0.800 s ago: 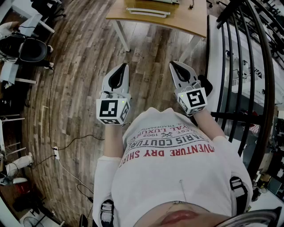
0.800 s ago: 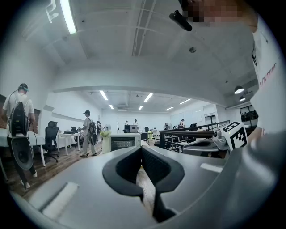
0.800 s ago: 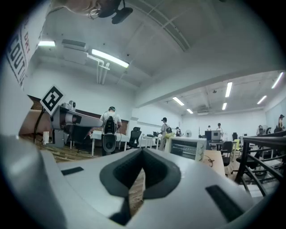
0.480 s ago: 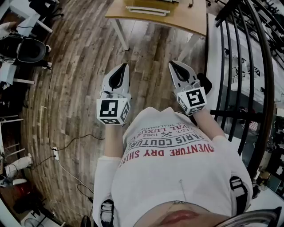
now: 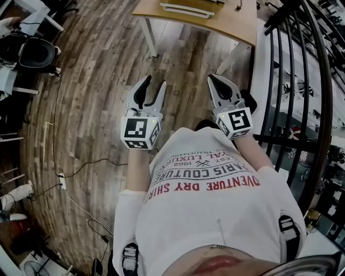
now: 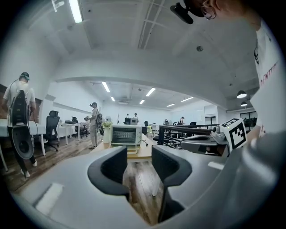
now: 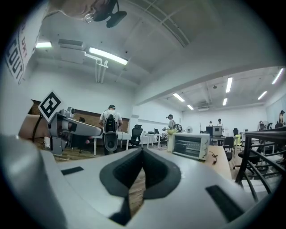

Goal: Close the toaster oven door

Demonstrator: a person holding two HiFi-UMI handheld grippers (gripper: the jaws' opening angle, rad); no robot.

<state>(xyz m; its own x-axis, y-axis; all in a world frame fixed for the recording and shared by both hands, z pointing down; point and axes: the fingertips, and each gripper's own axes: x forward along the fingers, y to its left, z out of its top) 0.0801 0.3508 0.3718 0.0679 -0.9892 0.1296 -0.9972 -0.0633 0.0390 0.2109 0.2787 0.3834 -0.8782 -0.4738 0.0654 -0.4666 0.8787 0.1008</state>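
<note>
The white toaster oven (image 6: 126, 135) stands on a wooden table (image 5: 237, 24) several steps ahead, also seen in the right gripper view (image 7: 191, 145). In the head view only its pale handle bar (image 5: 186, 9) shows at the top edge, sticking out toward me. My left gripper (image 5: 149, 89) is held at waist height over the floor, jaws open with nothing between them (image 6: 139, 161). My right gripper (image 5: 215, 81) is level beside it, jaws shut and empty (image 7: 142, 167). Both are far from the oven.
A black metal railing (image 5: 291, 81) runs close along my right side. Wood floor lies between me and the table, with a cable (image 5: 81, 167) and power strip at the left. Office chairs (image 5: 32, 54) stand at far left. People (image 6: 18, 116) stand further back in the room.
The left gripper's jaws have gone from shut to open. Both grippers sit slightly lower in the head view and the table has slid toward the top edge.
</note>
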